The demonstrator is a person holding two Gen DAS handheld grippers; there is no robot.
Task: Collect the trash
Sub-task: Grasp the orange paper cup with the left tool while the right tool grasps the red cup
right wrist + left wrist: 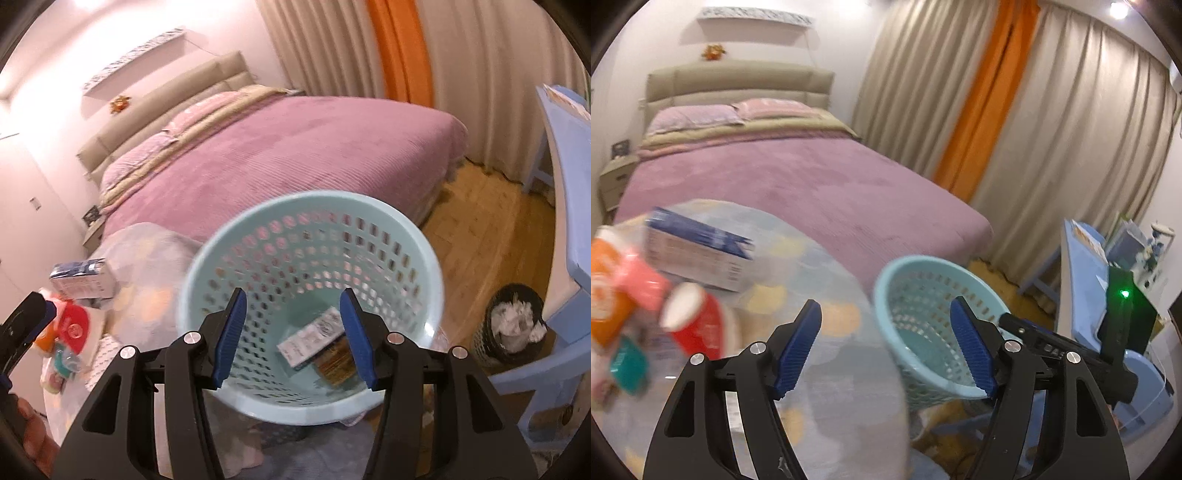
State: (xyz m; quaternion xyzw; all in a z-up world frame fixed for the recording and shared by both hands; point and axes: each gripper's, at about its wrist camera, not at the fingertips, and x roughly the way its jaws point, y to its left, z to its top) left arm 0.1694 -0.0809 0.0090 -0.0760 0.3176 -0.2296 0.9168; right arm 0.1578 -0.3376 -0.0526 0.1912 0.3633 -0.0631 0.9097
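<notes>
Now both grippers tilt downward, jaws released, empty: right gripper (292, 338) over basket (207, 258); left gripper (884, 347) between table (842, 406) and basket. Only right view shows wrappers (314, 336) inside.

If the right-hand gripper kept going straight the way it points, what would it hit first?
Most likely the inside of the pale blue basket: the open right gripper aims into its mouth, toward the flat packets on its bottom. Depth is unclear.

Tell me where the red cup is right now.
The red cup lies on its side at the left of the left wrist view, on the round table, just below the blue-and-white box and left of the light blue basket.
</notes>
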